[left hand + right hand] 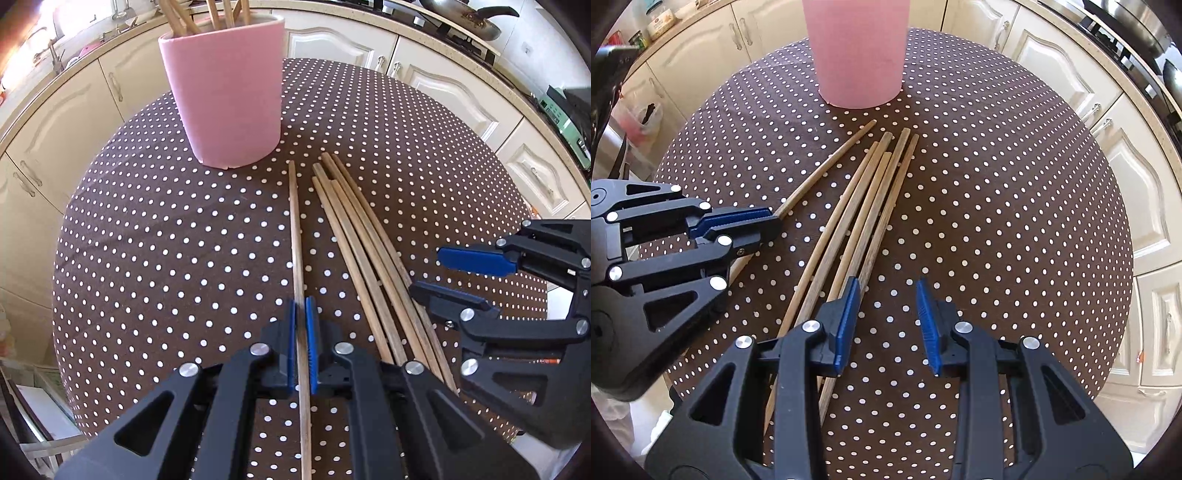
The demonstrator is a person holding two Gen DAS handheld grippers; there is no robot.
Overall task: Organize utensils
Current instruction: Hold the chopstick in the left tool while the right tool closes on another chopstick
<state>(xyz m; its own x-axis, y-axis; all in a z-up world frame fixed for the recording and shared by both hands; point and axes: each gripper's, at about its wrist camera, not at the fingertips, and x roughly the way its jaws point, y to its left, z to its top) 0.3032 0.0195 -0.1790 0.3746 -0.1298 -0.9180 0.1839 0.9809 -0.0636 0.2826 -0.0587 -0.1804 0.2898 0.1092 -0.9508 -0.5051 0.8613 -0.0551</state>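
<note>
Left wrist: my left gripper [302, 314] pinches a single chopstick [295, 236], pink holder [225, 99] ahead-left. Right wrist: my right gripper [888, 295] is spread, bundle of chopsticks [864, 214] just beside its left finger [846, 325].

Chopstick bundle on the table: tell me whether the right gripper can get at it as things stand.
Probably yes. The right gripper is open and empty, just right of the chopstick bundle, with only dotted tablecloth between. The left gripper, shut on a single chopstick, sits off to the side.

Six chopsticks [864, 206] on the table, one pink cup [225, 99].
</note>
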